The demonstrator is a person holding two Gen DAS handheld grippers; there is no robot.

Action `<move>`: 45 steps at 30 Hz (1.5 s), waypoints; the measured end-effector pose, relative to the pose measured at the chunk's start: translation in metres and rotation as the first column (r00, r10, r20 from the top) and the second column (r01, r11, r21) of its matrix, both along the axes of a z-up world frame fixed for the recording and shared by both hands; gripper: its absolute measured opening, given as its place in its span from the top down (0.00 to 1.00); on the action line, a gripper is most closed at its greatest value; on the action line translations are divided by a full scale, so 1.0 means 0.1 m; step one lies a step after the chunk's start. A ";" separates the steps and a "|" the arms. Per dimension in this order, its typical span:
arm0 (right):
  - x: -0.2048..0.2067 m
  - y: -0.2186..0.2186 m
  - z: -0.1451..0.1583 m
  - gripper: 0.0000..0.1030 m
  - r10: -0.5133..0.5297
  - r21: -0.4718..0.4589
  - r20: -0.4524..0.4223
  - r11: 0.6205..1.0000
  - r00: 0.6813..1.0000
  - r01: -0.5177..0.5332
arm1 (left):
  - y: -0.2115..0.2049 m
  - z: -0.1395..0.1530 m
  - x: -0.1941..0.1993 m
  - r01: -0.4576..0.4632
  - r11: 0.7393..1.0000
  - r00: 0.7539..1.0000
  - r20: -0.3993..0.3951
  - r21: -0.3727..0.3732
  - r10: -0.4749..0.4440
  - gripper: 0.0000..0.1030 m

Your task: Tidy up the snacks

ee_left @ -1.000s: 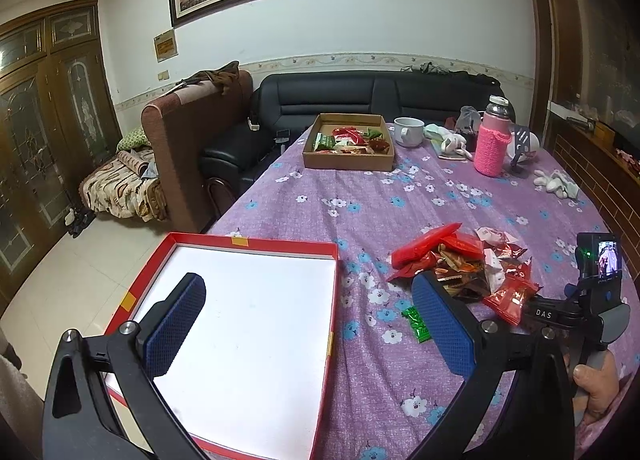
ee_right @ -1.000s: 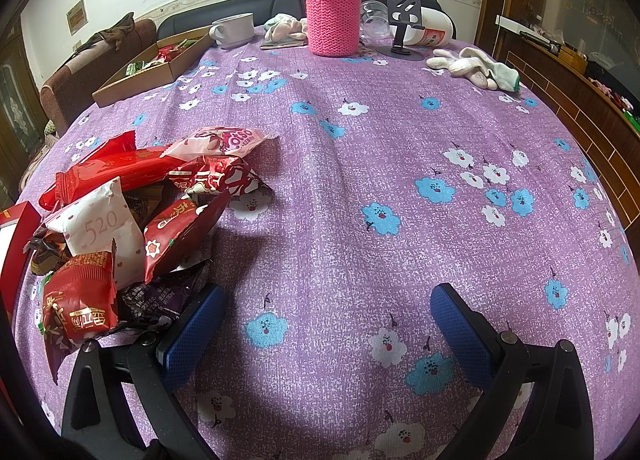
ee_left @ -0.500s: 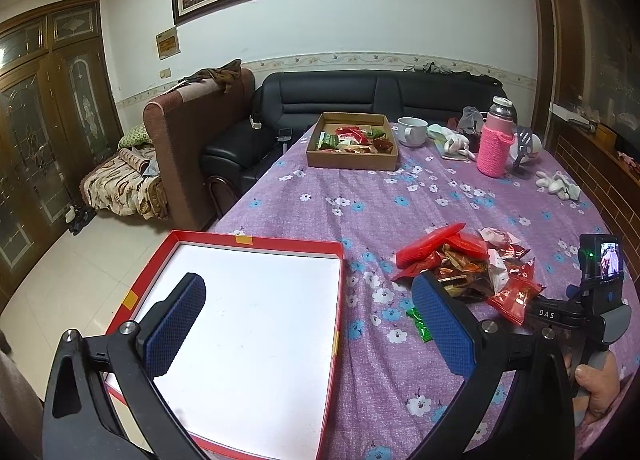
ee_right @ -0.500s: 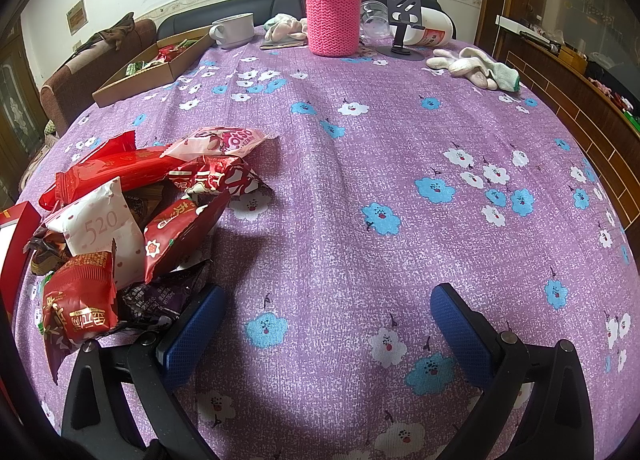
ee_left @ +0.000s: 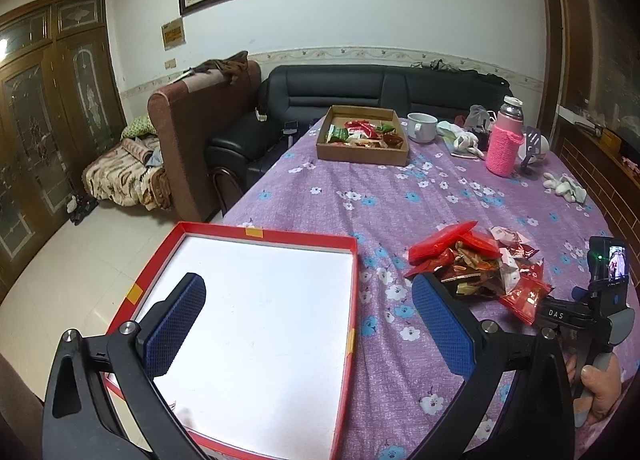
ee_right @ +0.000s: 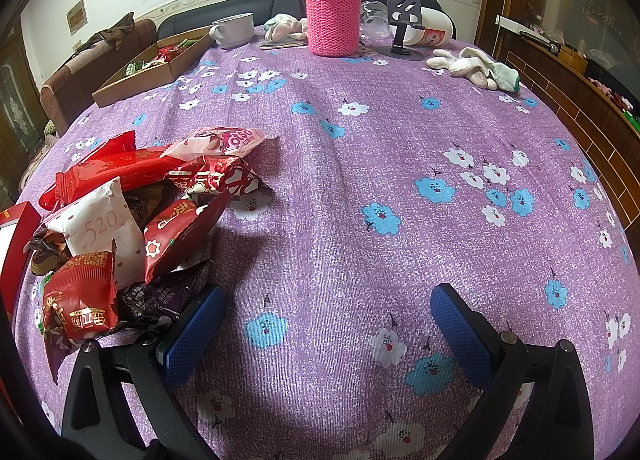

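Note:
A pile of snack packets, mostly red, lies on the purple flowered tablecloth; it shows at the left of the right wrist view. A red tray with a white inside sits at the table's near left corner. My left gripper is open and empty above the tray, its right finger near the pile. My right gripper is open and empty low over the cloth, just right of the pile. Its body shows at the right of the left wrist view.
A brown cardboard box with several snacks stands at the far side, with a white mug, a pink knitted-sleeve flask, a phone stand and white socks beyond. Sofas stand behind the table.
The left gripper has risen and tilted a little, so the scene sits lower in its view. The right gripper has not moved.

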State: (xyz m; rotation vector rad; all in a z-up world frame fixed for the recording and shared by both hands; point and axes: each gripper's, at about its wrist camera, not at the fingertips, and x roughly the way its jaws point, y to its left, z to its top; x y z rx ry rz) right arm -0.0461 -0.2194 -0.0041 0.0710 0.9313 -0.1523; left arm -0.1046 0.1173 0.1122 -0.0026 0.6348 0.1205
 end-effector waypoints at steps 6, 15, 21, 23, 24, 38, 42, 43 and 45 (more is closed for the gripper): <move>0.00 0.00 0.00 0.00 0.000 0.000 0.000 1.000 1.000 0.000 | 0.24 -0.06 0.10 -0.018 0.999 0.999 -0.045 -0.046 0.016 0.00; 0.00 0.00 0.00 0.00 0.000 0.000 0.000 1.000 1.000 0.000 | 0.73 -0.08 0.09 -0.138 0.988 0.990 -0.041 -0.063 0.135 0.00; 0.00 0.00 0.00 0.00 0.000 0.000 0.000 1.000 1.000 0.000 | 0.84 -0.12 0.04 -0.167 0.985 0.985 -0.037 -0.038 0.166 0.00; 0.00 0.00 0.00 0.00 -0.001 0.000 0.000 1.000 1.000 0.001 | 0.84 -0.15 0.04 -0.167 0.986 0.985 -0.040 -0.027 0.166 0.00; 0.00 0.01 0.00 0.00 -0.001 0.000 0.000 1.000 1.000 0.001 | 0.84 -0.16 0.04 -0.166 0.986 0.985 -0.040 -0.021 0.165 0.00; -0.24 0.01 0.11 0.00 0.105 -0.012 0.000 0.994 0.995 -0.105 | 0.22 -0.49 0.18 0.039 0.991 0.990 -0.142 0.129 -0.021 0.00; -0.39 0.06 0.26 0.00 0.173 0.034 0.049 0.984 0.984 -0.175 | -0.13 -0.55 0.29 0.135 0.979 0.978 -0.179 0.152 -0.108 0.00; -0.41 0.10 0.30 0.00 0.191 0.064 0.064 0.979 0.980 -0.195 | -0.20 -0.57 0.30 0.151 0.976 0.975 -0.185 0.155 -0.122 0.00; -0.41 0.18 0.34 0.00 0.208 0.115 0.089 0.969 0.974 -0.218 | -0.27 -0.62 0.31 0.168 0.975 0.970 -0.204 0.146 -0.136 0.00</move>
